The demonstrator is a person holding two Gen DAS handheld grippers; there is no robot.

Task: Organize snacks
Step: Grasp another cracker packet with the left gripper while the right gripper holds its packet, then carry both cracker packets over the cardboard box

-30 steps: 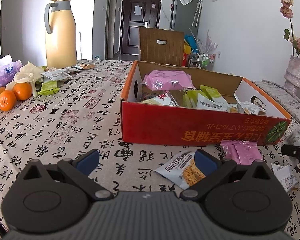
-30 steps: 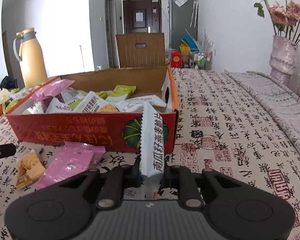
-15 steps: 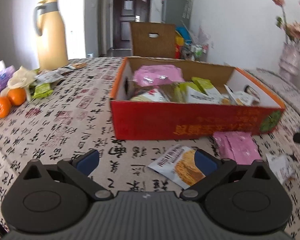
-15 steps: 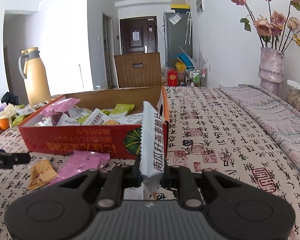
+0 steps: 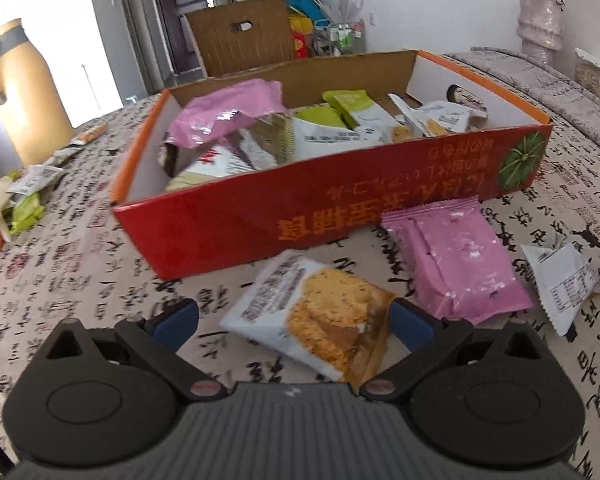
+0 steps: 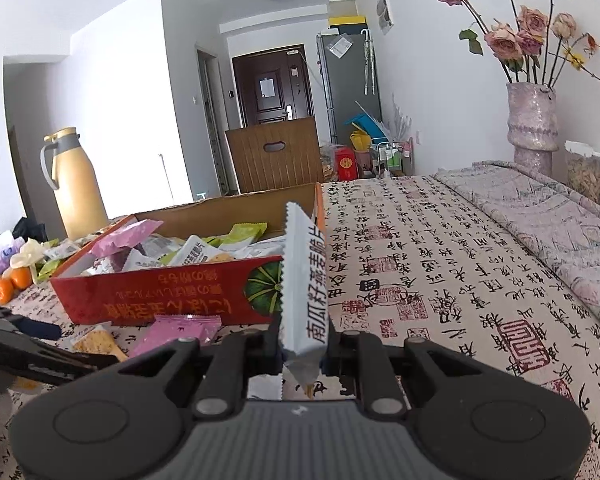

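Observation:
My left gripper (image 5: 294, 318) is open low over the table, its blue pads on either side of a white snack packet with an oat-crisp picture (image 5: 312, 316); the pads do not press it. Right of that lie a pink packet (image 5: 456, 256) and a small white packet (image 5: 560, 280). Behind them stands the red cardboard box (image 5: 300, 216) holding several packets. In the right wrist view my right gripper (image 6: 303, 344) is shut on a white packet with black lettering (image 6: 302, 280), held upright above the table, in front of the box's right end (image 6: 260, 284).
A tan thermos (image 6: 78, 184) stands at the table's far left, with oranges (image 6: 12, 284) and loose wrappers (image 5: 28, 200) near it. A vase of dried roses (image 6: 532, 120) stands at the far right. A wooden chair back (image 6: 276, 156) is behind the table.
My left gripper has rolled and moved toward the oat-crisp packet, which now lies between its pads. My right gripper has lifted slightly with the white packet still in it.

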